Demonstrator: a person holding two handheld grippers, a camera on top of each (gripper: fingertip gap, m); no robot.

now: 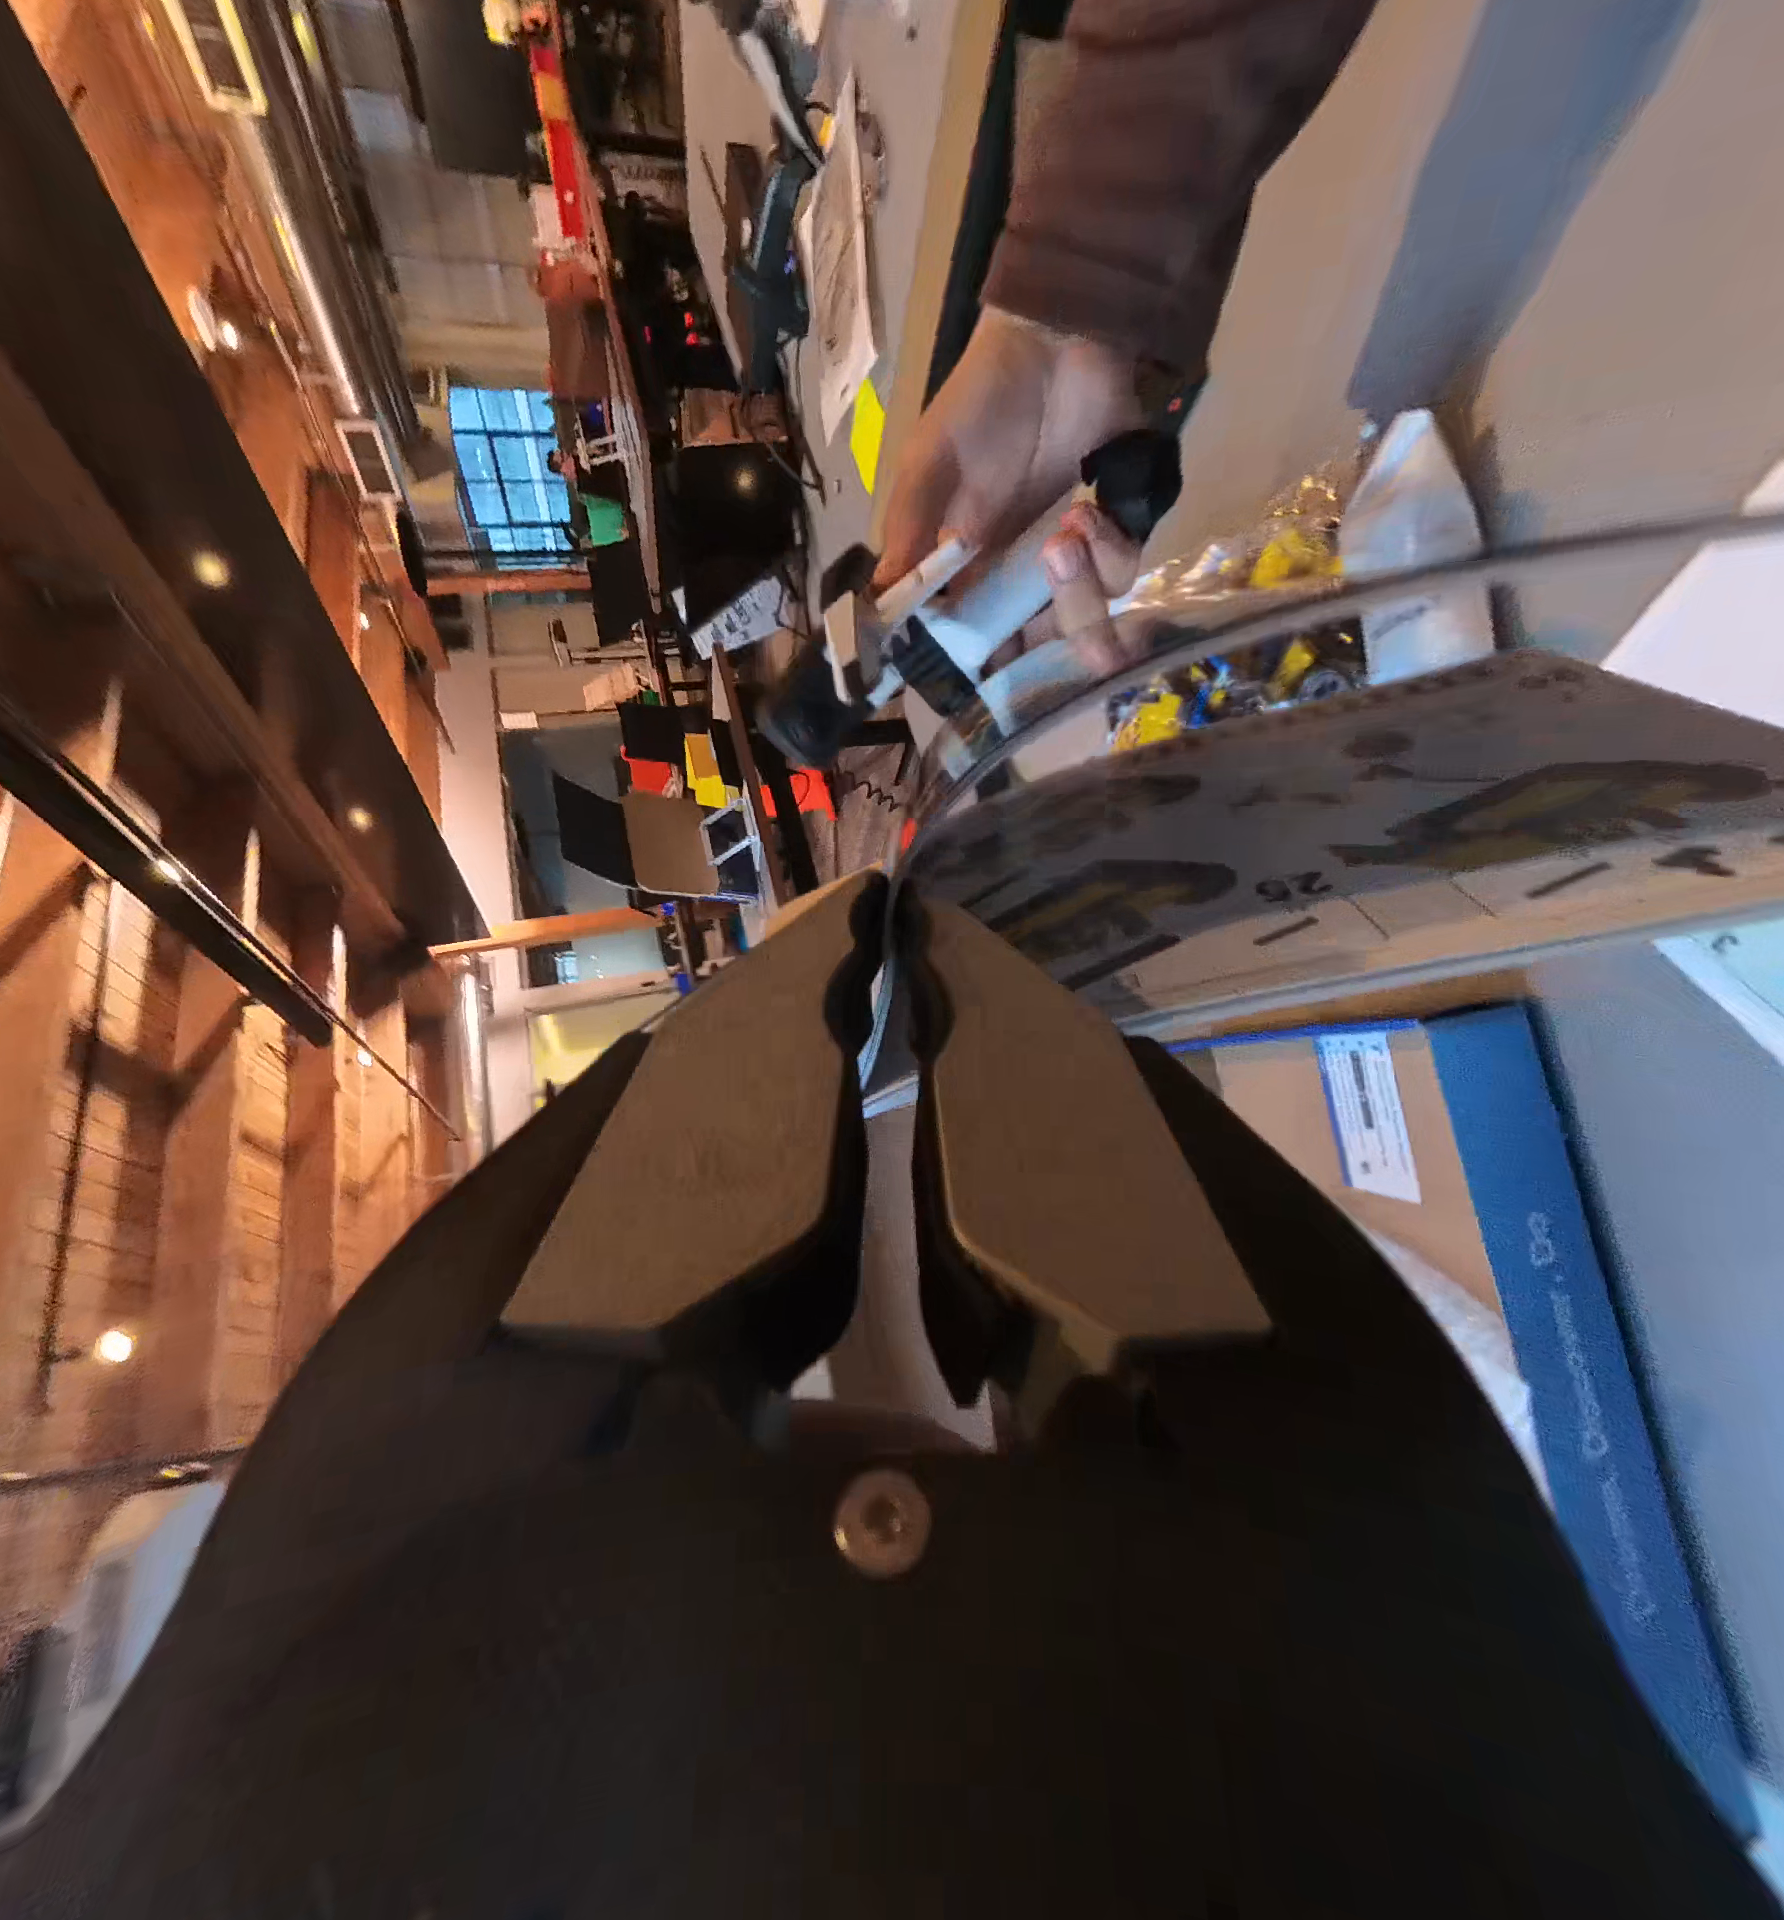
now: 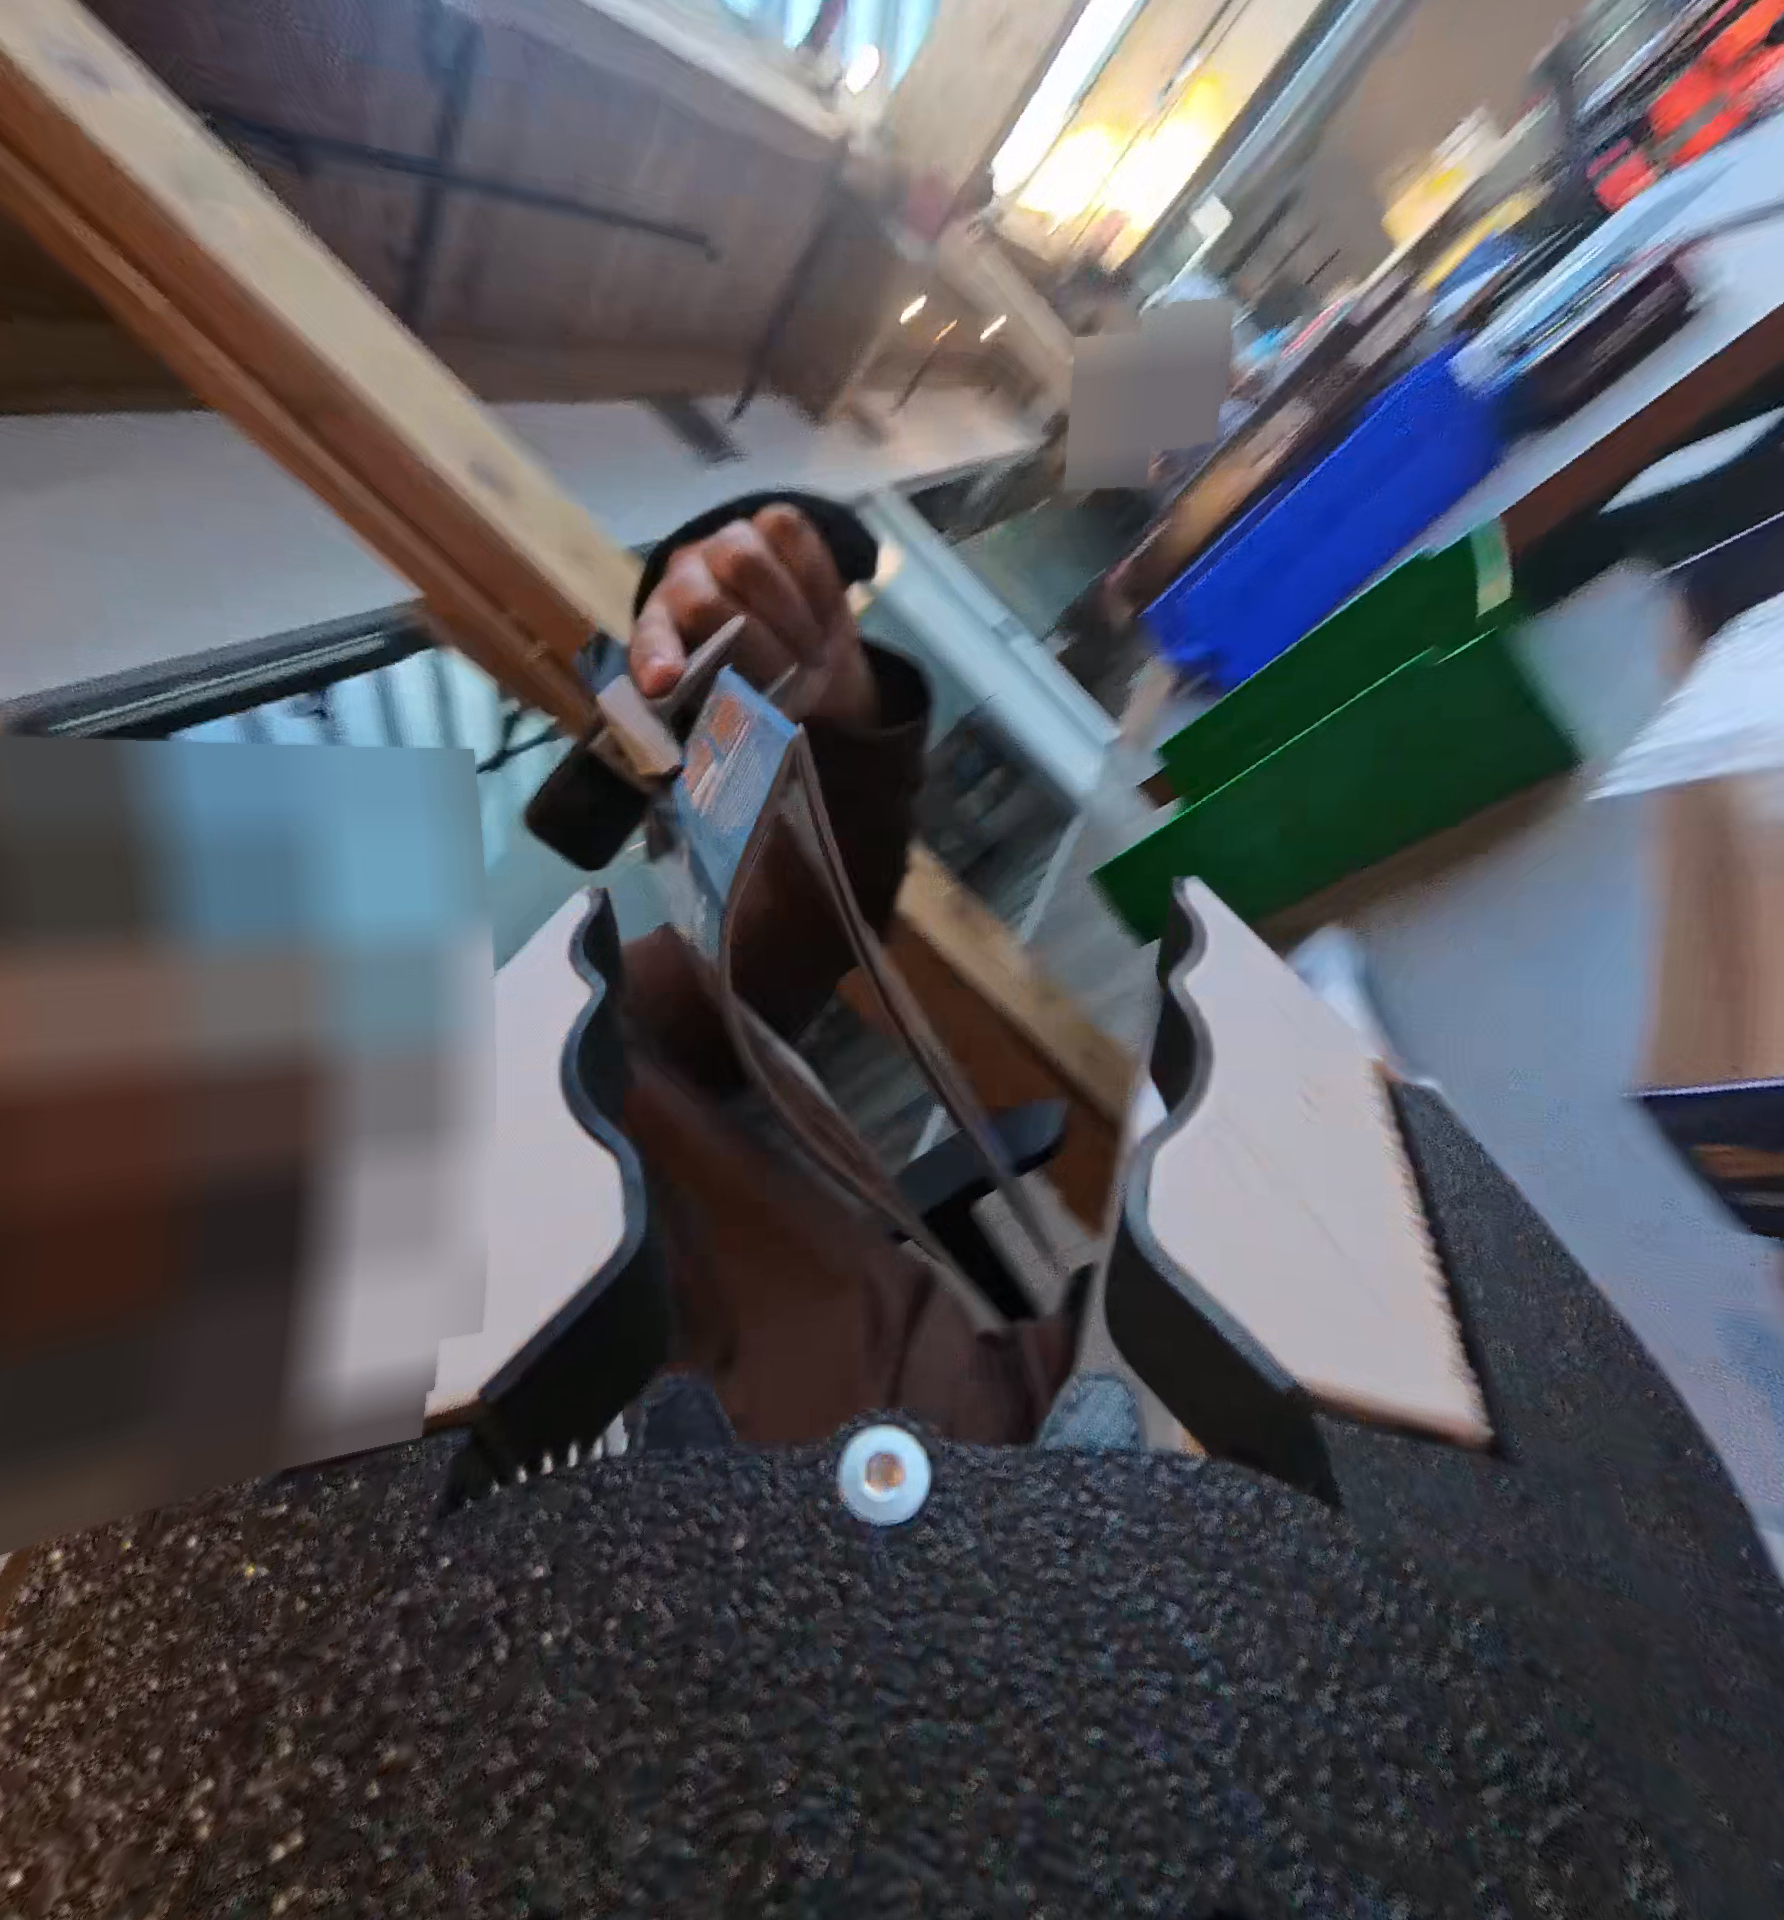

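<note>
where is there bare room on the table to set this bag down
Bare grey table between the brown sleeve and the white papers; a narrower strip beside the blue-edged box. Crowded at the far papers and cables.

Both grippers looked like the same build. The left gripper (image 1: 883, 935) had flat tan finger plates edged with wavy black rubber pads, on a smooth black body with one silver screw (image 1: 881, 1524) dead center. The right gripper (image 2: 883, 997) matched — tan plates, scalloped black pads — but its body was grainy, speckled black around a white-ringed screw (image 2: 883, 1473). The person's sleeve (image 1: 1127, 197) was brown.
</note>
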